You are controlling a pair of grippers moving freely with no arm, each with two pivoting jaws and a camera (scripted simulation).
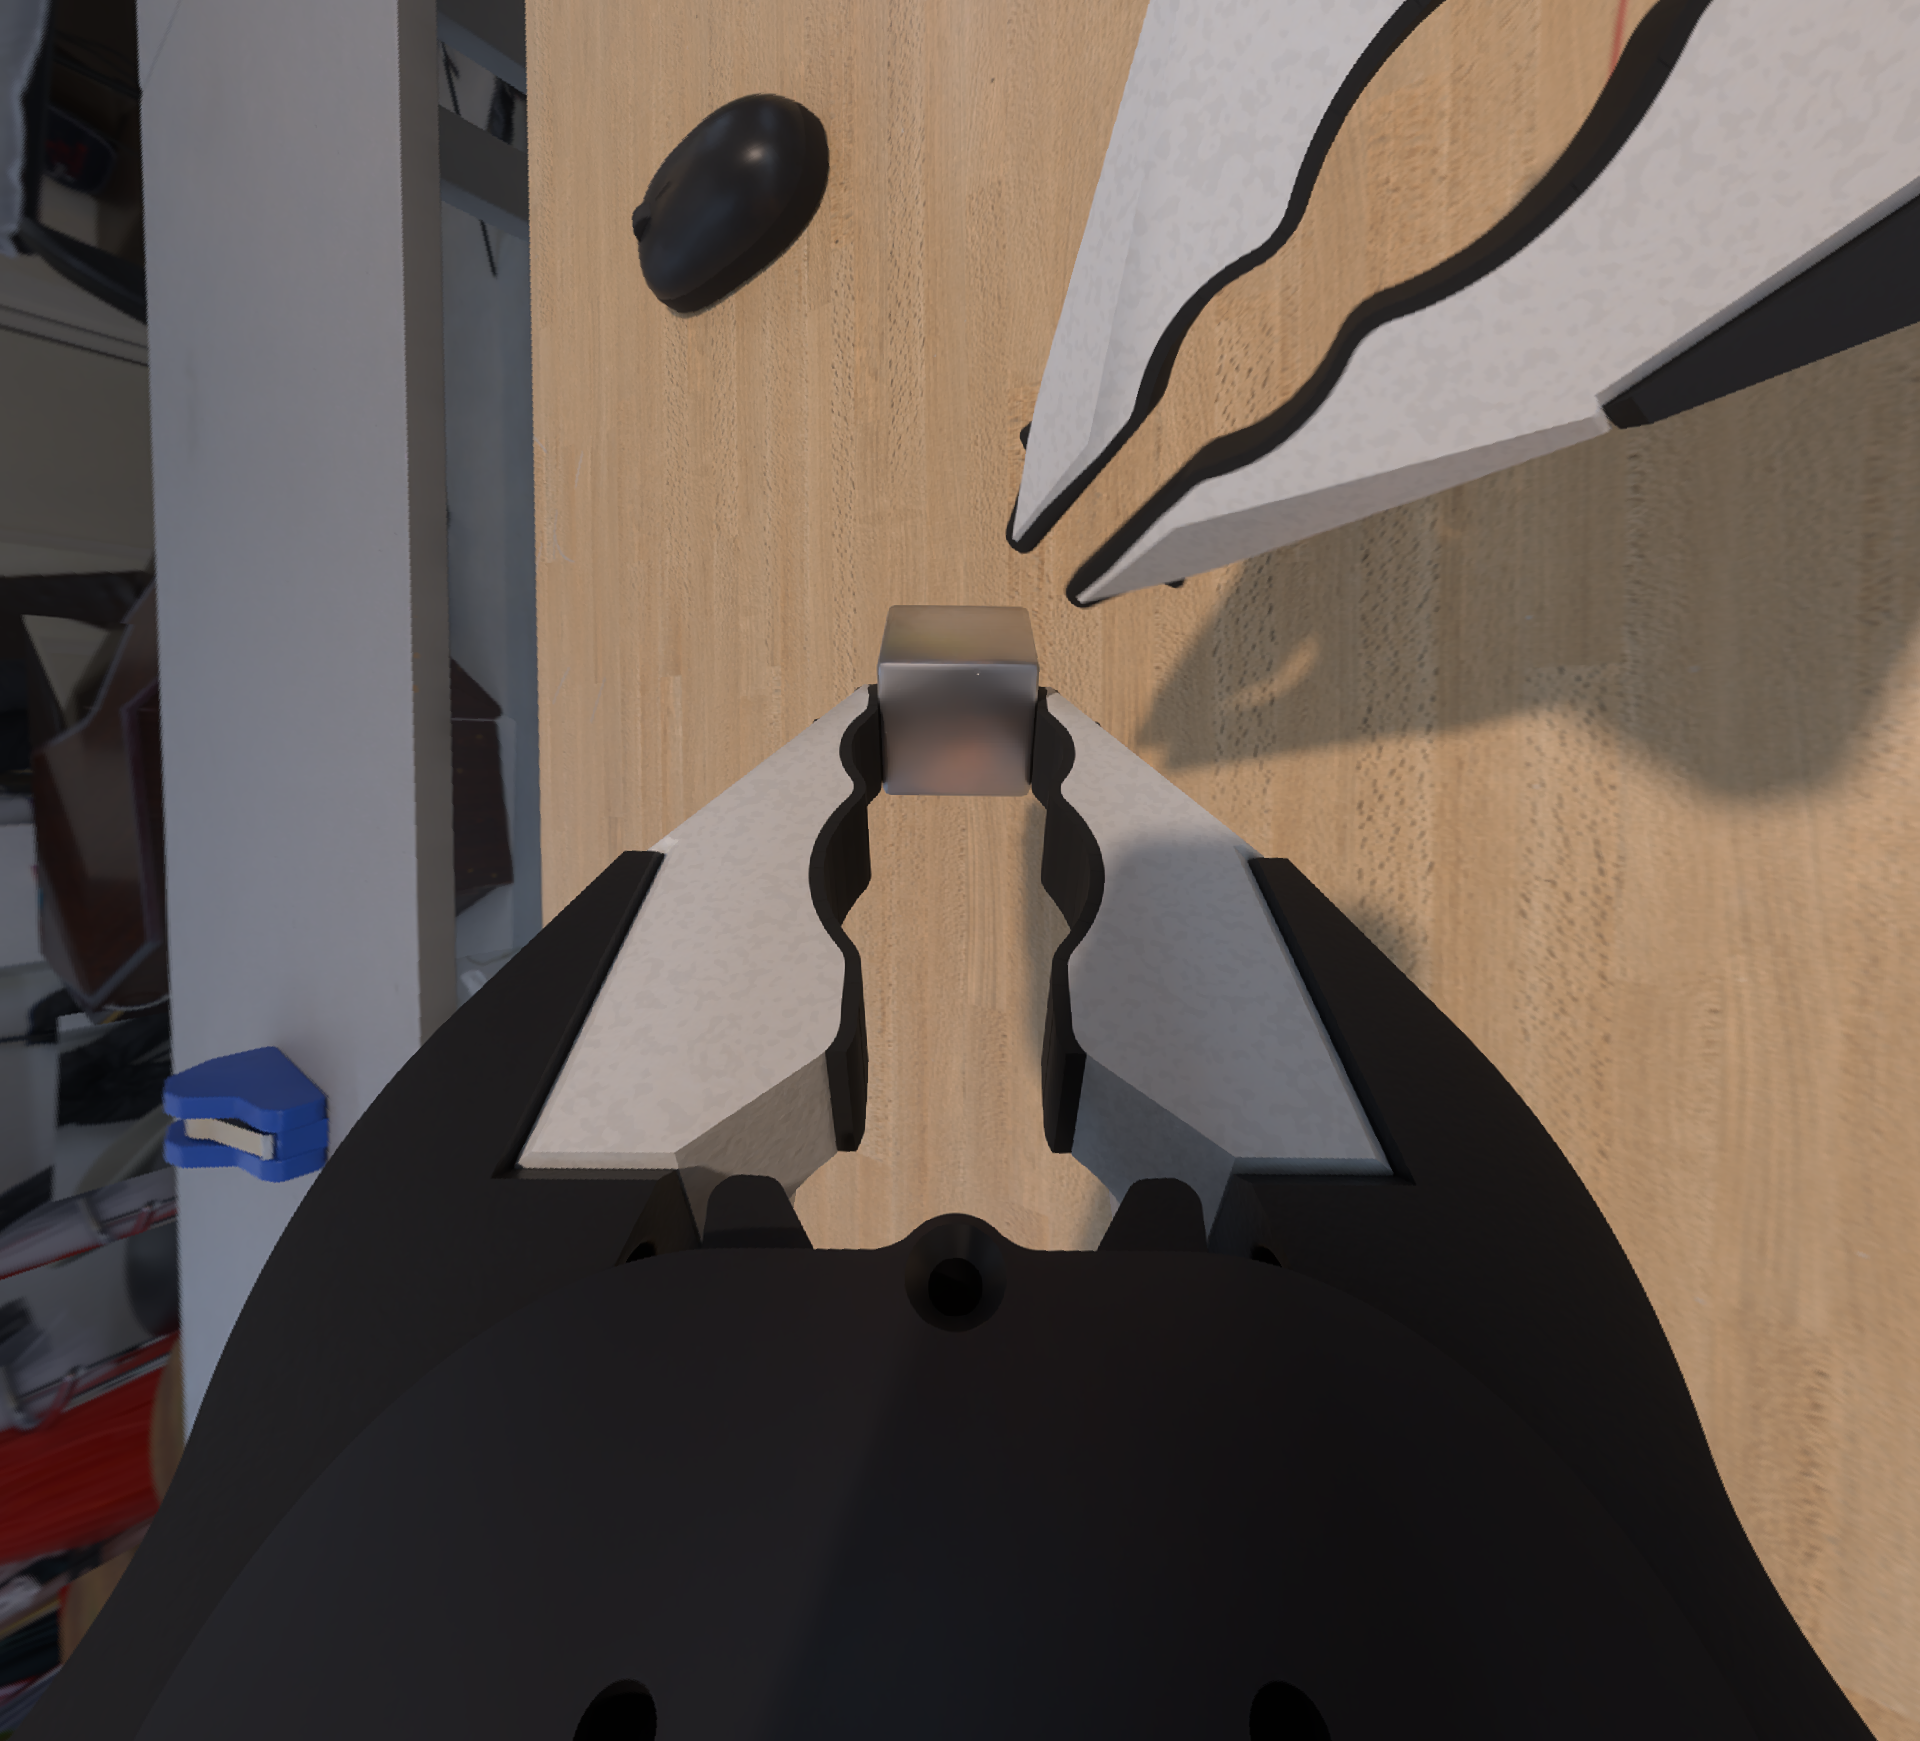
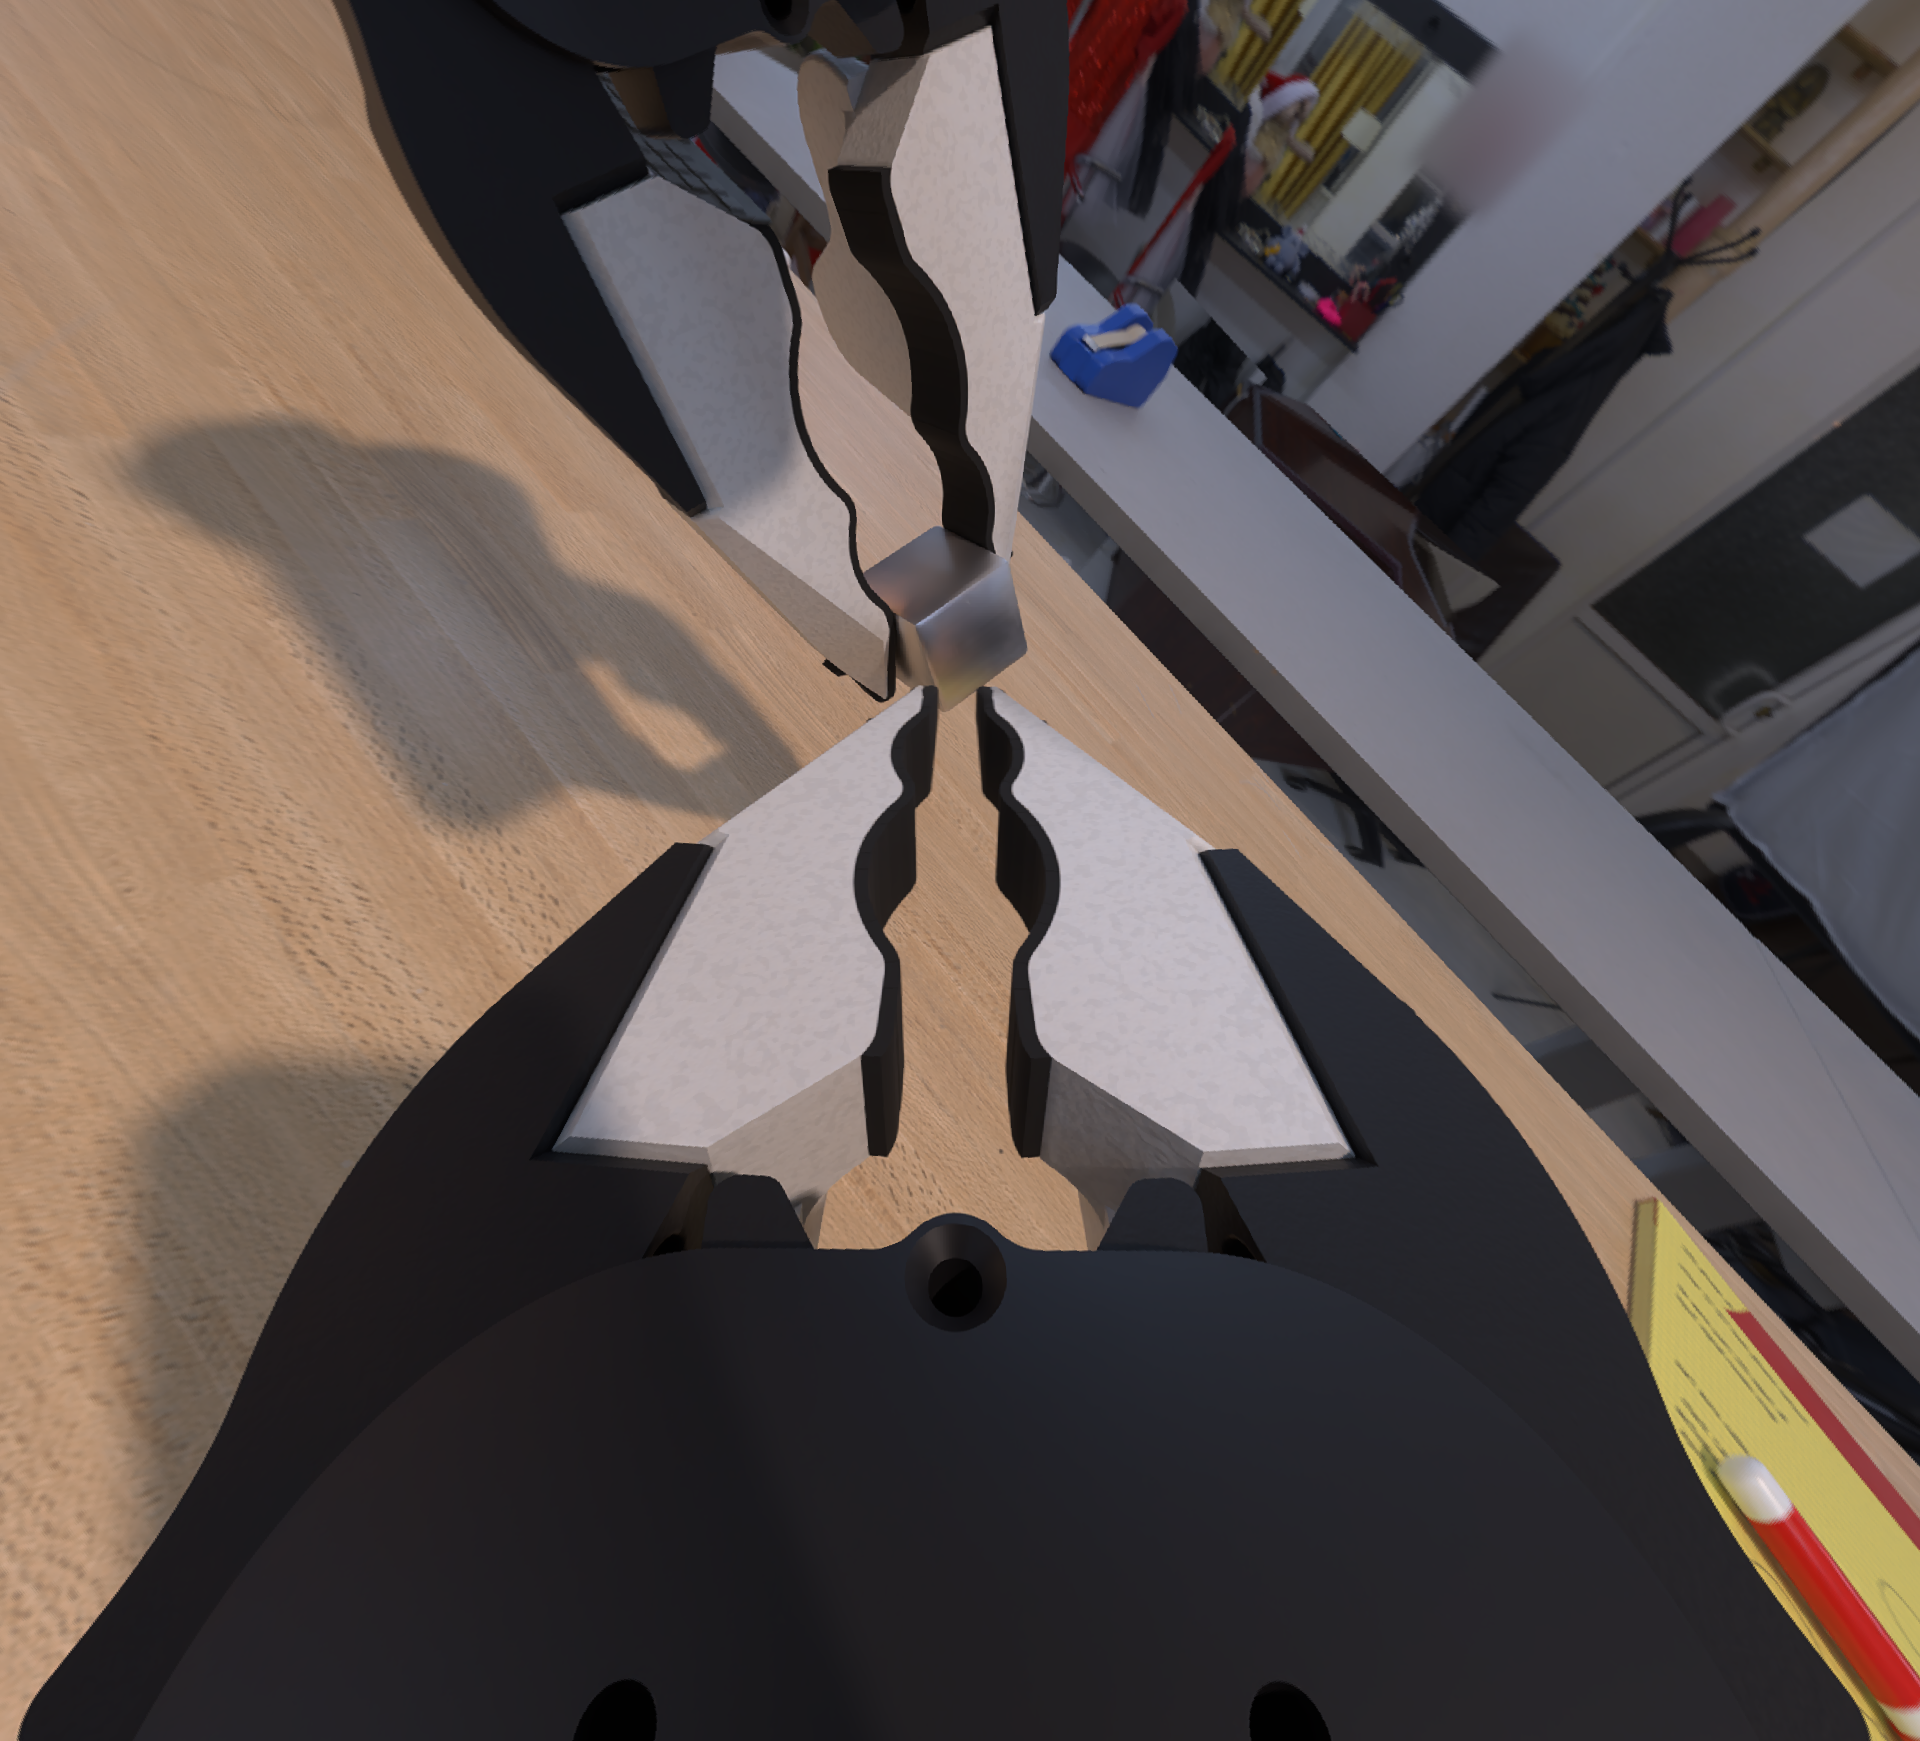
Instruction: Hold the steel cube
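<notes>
the left gripper [image 1: 956, 741] clamps the steel cube [image 1: 954, 715] between its two fingertips, above a wooden table [image 1: 1351, 1068]. the right gripper [image 1: 1049, 569], at two o'clock from the cube, sits just beside it, empty, its jaws nearly together with a slim gap. a black mouse [image 1: 732, 200] lies at eleven o'clock, well apart.

No legible writing on yellow notepad [image 2: 1766, 1421].

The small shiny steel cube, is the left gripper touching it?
Touching. In the left wrist view the left gripper has the small shiny steel cube between its jaws, both inner faces flush against the cube's sides with no gap.
</notes>
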